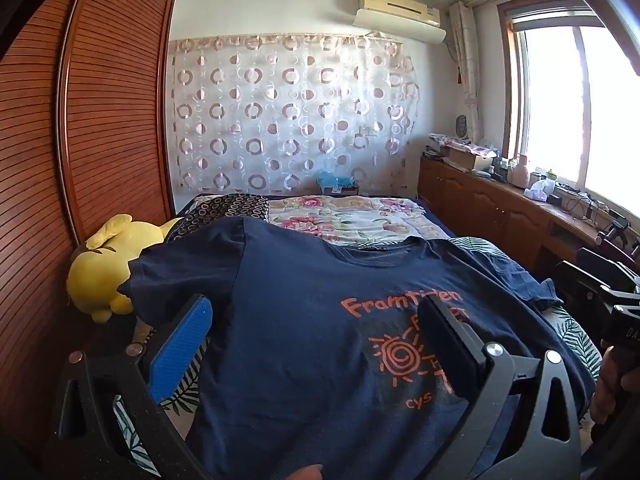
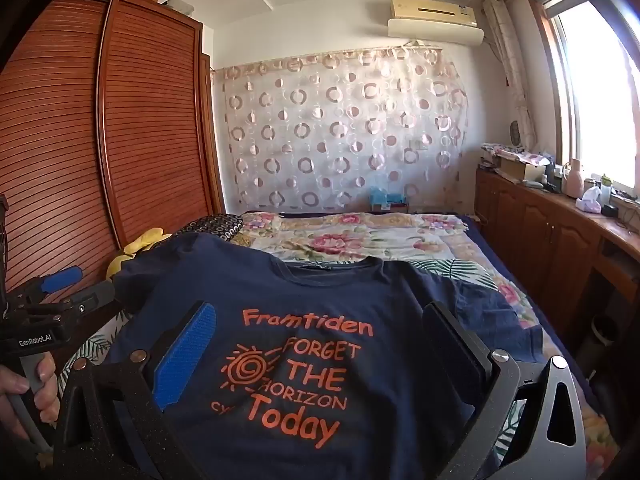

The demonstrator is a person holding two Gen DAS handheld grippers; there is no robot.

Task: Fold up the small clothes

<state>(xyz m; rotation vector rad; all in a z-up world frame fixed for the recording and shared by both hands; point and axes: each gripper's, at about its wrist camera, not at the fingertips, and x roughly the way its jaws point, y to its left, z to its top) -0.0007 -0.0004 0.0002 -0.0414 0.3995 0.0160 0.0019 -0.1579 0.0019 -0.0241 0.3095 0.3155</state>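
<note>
A navy T-shirt [image 1: 296, 276] with an orange sun and lettering lies spread front up on the bed, collar toward the far wall. In the right wrist view the T-shirt [image 2: 328, 296] reads "Forget the horizon today". My left gripper [image 1: 316, 320] hovers open over the shirt's lower left part, with nothing between its blue pad [image 1: 180, 352] and its black finger. My right gripper [image 2: 320, 336] is open above the print, also with nothing in it. The shirt's left sleeve drapes toward the bed's edge. Each gripper shows in the other's view: left gripper [image 2: 86, 282], right gripper [image 1: 608, 280].
A yellow plush toy [image 1: 100, 268] lies at the bed's left edge against the slatted wooden wardrobe [image 1: 104, 120]. A floral quilt [image 1: 352, 216] covers the far half of the bed. A low wooden cabinet [image 1: 492, 204] with clutter runs under the window on the right.
</note>
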